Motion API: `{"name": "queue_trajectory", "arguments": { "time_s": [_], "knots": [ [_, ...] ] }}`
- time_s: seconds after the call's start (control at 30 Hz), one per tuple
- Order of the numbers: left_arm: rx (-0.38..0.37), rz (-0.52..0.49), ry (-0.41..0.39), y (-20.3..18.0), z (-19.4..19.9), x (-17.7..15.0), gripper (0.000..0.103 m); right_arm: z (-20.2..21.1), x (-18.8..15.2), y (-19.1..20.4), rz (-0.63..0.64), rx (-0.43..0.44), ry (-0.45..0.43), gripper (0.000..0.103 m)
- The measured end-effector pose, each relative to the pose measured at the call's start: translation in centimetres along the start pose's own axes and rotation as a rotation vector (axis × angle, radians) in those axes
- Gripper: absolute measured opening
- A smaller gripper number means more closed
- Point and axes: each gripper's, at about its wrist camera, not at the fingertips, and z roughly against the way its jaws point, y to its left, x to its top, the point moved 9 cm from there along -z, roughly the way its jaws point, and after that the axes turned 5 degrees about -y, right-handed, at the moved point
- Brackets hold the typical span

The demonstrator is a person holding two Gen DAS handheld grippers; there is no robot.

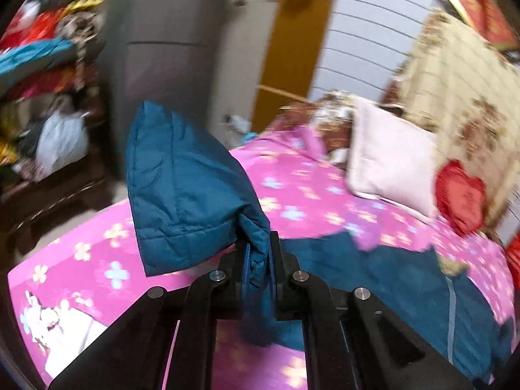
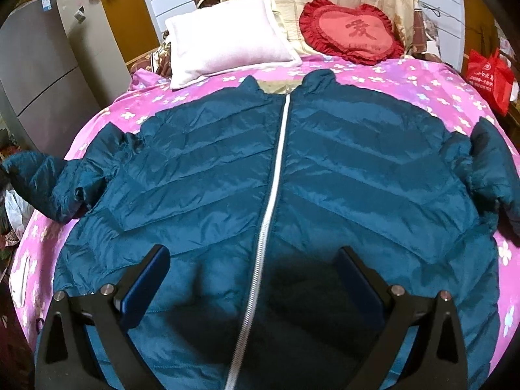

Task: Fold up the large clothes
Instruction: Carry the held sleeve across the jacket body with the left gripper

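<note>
A teal quilted puffer jacket (image 2: 341, 169) lies front up on the pink flowered bed (image 2: 406, 74), white zipper (image 2: 276, 162) closed, collar toward the pillows. My right gripper (image 2: 253, 260) is open and empty, hovering over the jacket's lower middle, a finger either side of the zipper. My left gripper (image 1: 258, 260) is shut on the jacket's left sleeve (image 1: 185, 188), near the cuff, and holds it lifted above the bed. The sleeve end stands up past the fingers. In the right wrist view the same sleeve (image 2: 42, 178) stretches off the bed's left side.
A pale pink pillow (image 2: 227, 39) and a red heart cushion (image 2: 351, 32) lean at the headboard. A grey fridge (image 2: 42, 74) stands left of the bed. Shelves of piled clothes (image 1: 42, 65) are further left. A red bag (image 2: 487, 74) hangs at the right.
</note>
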Motion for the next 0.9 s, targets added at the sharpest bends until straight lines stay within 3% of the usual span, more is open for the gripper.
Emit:
{"name": "queue_trajectory", "arguments": {
  "time_s": [0.27,0.6,0.8,0.9],
  "knots": [
    [-0.166,-0.144,0.031,-11.0,2.7,-2.7,0.000,2.1,0.0,-3.0,-0.008,-0.033,-0.013,0.103],
    [-0.314,-0.287,0.164,-23.1,2.8,-11.6,0.000,3.5,0.6,-8.2,-0.069,-0.073,-0.039,0.103],
    [-0.380,-0.329,0.287,-27.8,1.1,-18.8,0.000,2.8,-0.4,-11.4,-0.109,-0.098,-0.010,0.103],
    [-0.448,-0.278,0.445,-28.8,0.0,-22.7,0.000,2.2,-1.1,-12.6,-0.116,-0.115,0.014,0.103]
  ]
}}
